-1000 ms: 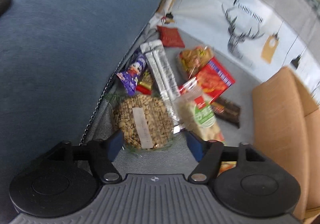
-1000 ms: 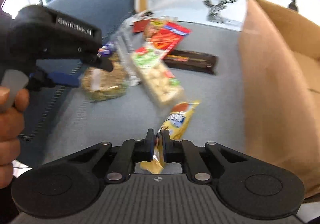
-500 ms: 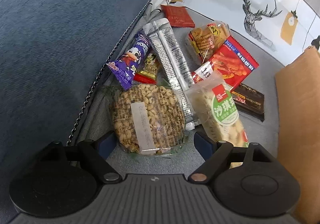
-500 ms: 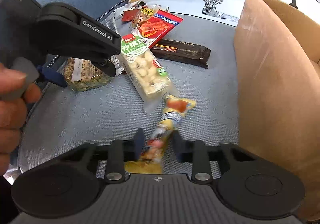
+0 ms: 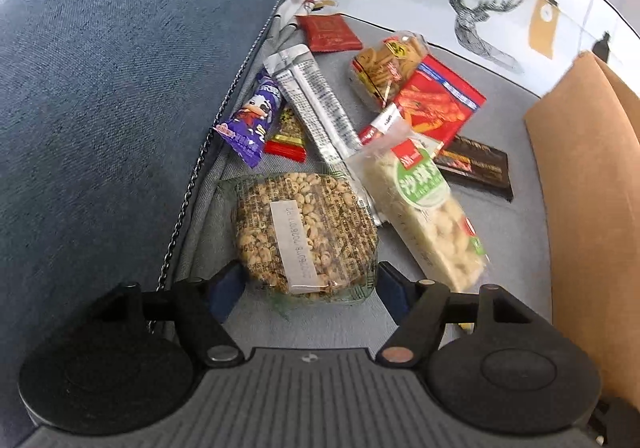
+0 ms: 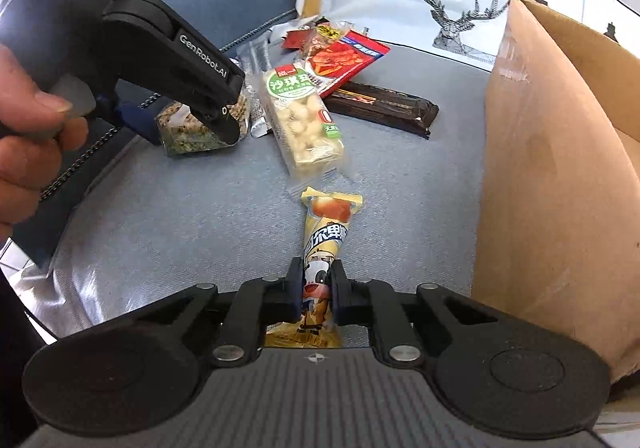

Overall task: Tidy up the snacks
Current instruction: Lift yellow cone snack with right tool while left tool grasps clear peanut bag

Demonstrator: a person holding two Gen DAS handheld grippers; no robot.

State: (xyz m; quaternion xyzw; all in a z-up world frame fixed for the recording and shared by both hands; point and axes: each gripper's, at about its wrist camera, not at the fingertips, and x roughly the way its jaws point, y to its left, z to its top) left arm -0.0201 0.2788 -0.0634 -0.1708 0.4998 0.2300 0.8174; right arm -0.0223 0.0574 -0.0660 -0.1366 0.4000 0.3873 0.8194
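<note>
Most snacks lay unsorted on the sofa seat (image 6: pixel 168 215); the right gripper (image 6: pixel 316 284) pinched the yellow snack bar (image 6: pixel 326 236), while the left gripper (image 5: pixel 306 280) gaped around the puffed-grain cake (image 5: pixel 306 236), near the cardboard box (image 6: pixel 560 151).

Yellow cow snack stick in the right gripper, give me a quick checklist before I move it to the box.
1. Right gripper shut on the yellow cow snack stick: ok.
2. Stick lifted off the cushion: cannot tell.
3. Cardboard box beside it, top open: ok.
4. Room inside the box: cannot tell.
5. Left gripper open around the puffed grain cake, away from the path: ok.
</note>
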